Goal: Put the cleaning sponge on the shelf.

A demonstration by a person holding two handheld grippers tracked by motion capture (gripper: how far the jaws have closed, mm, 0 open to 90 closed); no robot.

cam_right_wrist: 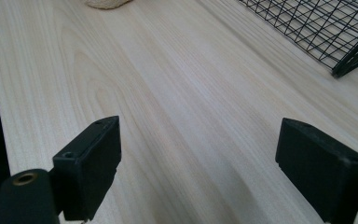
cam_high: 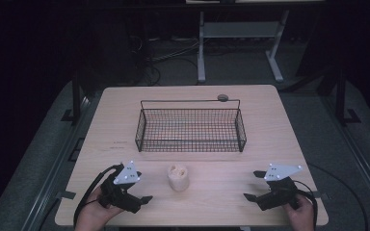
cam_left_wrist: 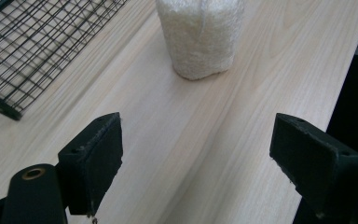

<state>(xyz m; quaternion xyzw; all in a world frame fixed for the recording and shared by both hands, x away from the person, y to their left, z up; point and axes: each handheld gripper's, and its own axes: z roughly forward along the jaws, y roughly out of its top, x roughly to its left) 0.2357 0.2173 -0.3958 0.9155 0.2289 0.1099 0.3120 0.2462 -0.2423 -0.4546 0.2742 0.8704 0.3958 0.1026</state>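
Both tools released: left tool [cam_high: 143, 191] nearest the white roll [cam_high: 178, 177] w/ jaws wide; right tool [cam_high: 251, 185] idle. Centre roll btwn jaws, grip low, then lift to basket [cam_high: 191, 144].

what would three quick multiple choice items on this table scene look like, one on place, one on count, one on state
1. Where does the pale fibrous roll stand?
A. inside the wire basket
B. on the table between the basket and the person
C. on the floor

2. How many things lie in the wire basket?
A. none
B. two
C. four

3. How do the left gripper and the right gripper stand?
A. both shut
B. one shut on the roll
C. both open

Key: 1 B, the high view shows it upright on the wood in front of the basket. 2 A, bare mesh shows through. 3 C, the jaws stand wide apart with nothing between.
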